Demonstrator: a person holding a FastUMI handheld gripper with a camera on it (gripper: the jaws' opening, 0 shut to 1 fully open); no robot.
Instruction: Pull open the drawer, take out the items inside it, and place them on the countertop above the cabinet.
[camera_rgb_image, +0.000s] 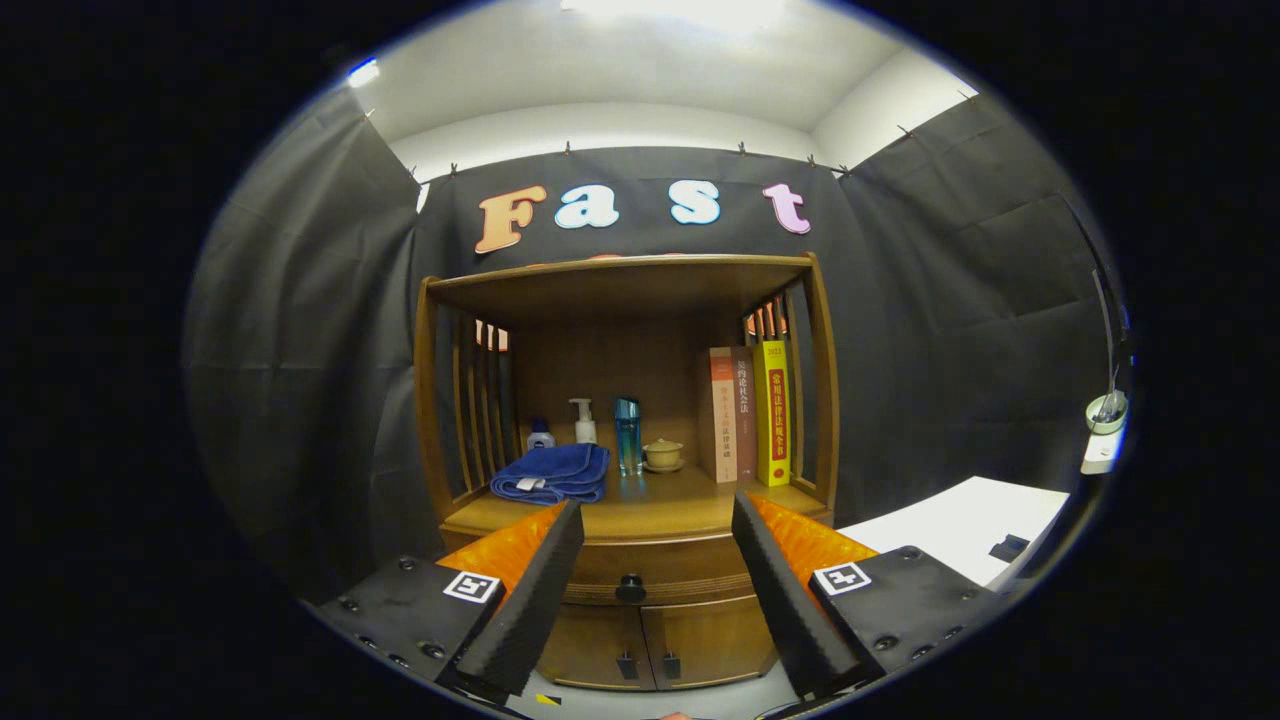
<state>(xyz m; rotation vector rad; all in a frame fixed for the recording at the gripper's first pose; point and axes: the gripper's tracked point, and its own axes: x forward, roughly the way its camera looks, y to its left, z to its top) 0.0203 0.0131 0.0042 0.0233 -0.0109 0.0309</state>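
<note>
Here, writing: the spines of the three books (747, 412) carry printed characters, too small to make out; each finger mount bears a small black-and-white square marker.
Tongs: the gripper (655, 560) has its two black ribbed fingers (530, 600) spread wide apart, holding nothing, aimed at the front of the cabinet (625, 470).
Drawer: the drawer (655, 568) sits closed in the wooden cabinet, just under the countertop, seen in the gap between the two fingers and beyond them.
Knob: a small dark round knob (630, 588) is on the drawer front, between the fingers, nearer the left finger than the right, apart from both.
Countertop: the countertop (640, 510) lies above the drawer, under the cabinet's top shelf board.
On the countertop, left: a folded blue towel (553, 473), with a small white and blue bottle (540, 436) and a white pump bottle (584, 422) behind it.
On the countertop, middle: a tall blue bottle (628, 435) stands upright, with a small tan lidded cup (662, 455) on a saucer just beside it.
On the countertop, right: the books stand upright against the slatted side, the yellow one outermost.
Below the drawer: two cabinet doors (655, 640) are shut, each with a small dark handle near the middle seam.
Off to the right: a white table (960, 530) with a small dark object on it.
</note>
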